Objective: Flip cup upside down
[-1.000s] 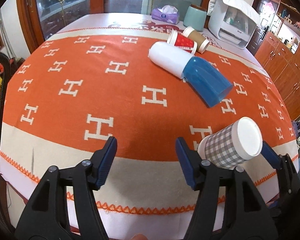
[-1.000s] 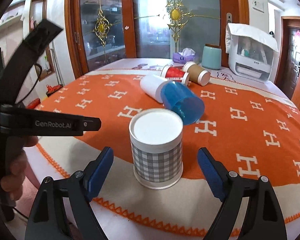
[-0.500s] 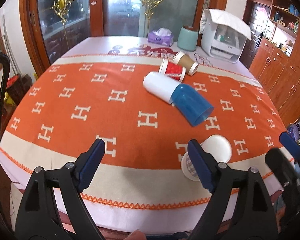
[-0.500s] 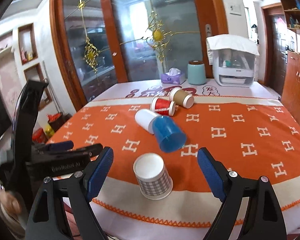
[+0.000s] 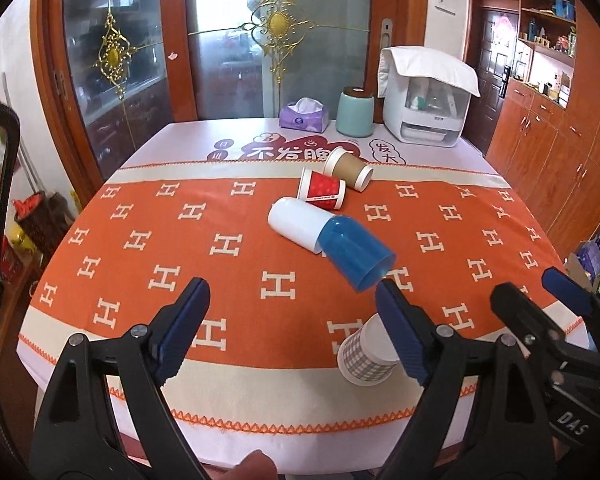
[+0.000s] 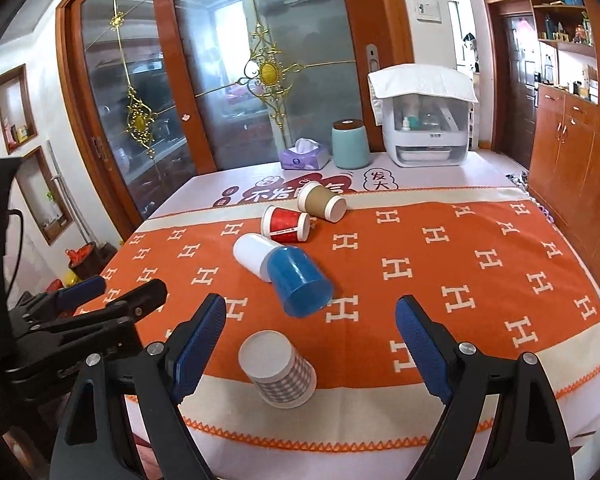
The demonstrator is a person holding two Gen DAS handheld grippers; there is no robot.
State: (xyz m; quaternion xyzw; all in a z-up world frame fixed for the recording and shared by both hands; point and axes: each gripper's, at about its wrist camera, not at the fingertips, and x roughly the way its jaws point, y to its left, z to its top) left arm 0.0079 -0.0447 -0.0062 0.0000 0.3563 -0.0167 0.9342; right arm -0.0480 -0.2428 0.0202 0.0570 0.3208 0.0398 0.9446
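Note:
A grey checked paper cup (image 6: 278, 372) stands upside down near the front edge of the orange cloth; in the left wrist view (image 5: 364, 360) my left gripper's right finger partly hides it. My right gripper (image 6: 310, 342) is open and empty, raised above and behind the cup. My left gripper (image 5: 296, 328) is open and empty, held back over the front edge. Each gripper shows in the other's view, the right one (image 5: 540, 304) and the left one (image 6: 112, 296).
Several cups lie on their sides mid-table: blue (image 6: 298, 282), white (image 6: 252, 254), red (image 6: 286, 224), brown (image 6: 320, 202). At the back stand a tissue box (image 6: 304, 156), a teal canister (image 6: 350, 144) and a white appliance (image 6: 424, 122). Cabinets (image 6: 576, 160) are at right.
Both grippers have pulled back and up from the table. The checked cup stays upside down where it stood and now looks smaller and farther off.

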